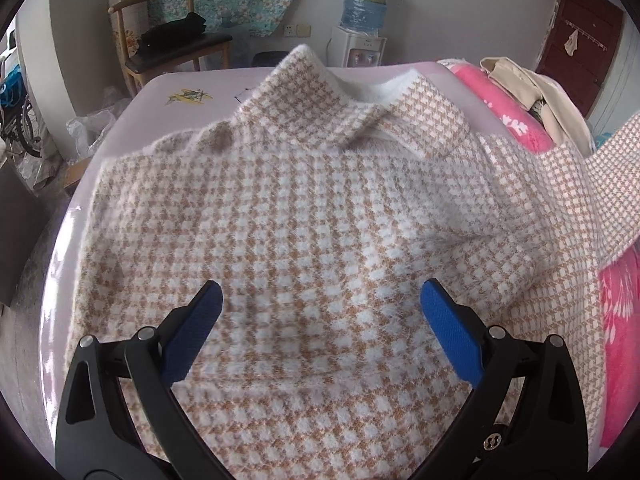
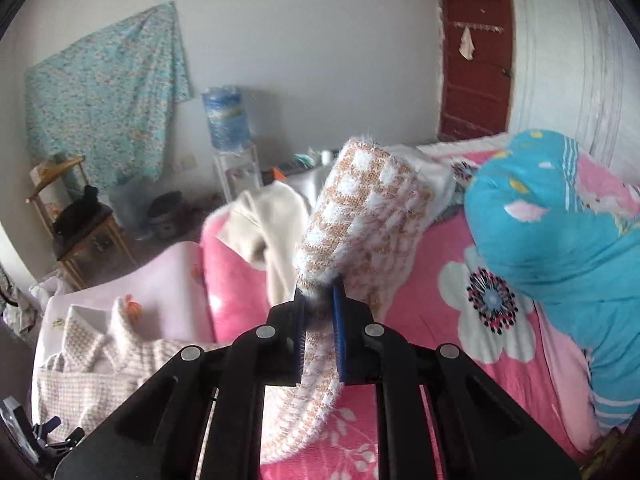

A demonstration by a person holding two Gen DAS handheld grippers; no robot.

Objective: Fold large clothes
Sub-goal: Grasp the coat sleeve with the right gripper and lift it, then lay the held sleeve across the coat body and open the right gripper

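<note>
Two grippers | L gripper (image 1: pixel 320 312) wide apart over sweater (image 1: pixel 304 208) | R gripper (image 2: pixel 318 320) clamped on sleeve (image 2: pixel 360 216)

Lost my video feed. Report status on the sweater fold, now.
Left gripper open, over the houndstooth sweater body. Right gripper shut on the sweater sleeve, lifted above the pink floral quilt. Cream garment beside the sleeve.

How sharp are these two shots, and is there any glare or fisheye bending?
Left wrist view: the sweater is crisp at centre and smeared toward the right edge; glare streaks the table rim; the far table edge bows. Right wrist view: the gripped sleeve is soft with motion blur, the blue bundle is also soft, and the door leans.
</note>
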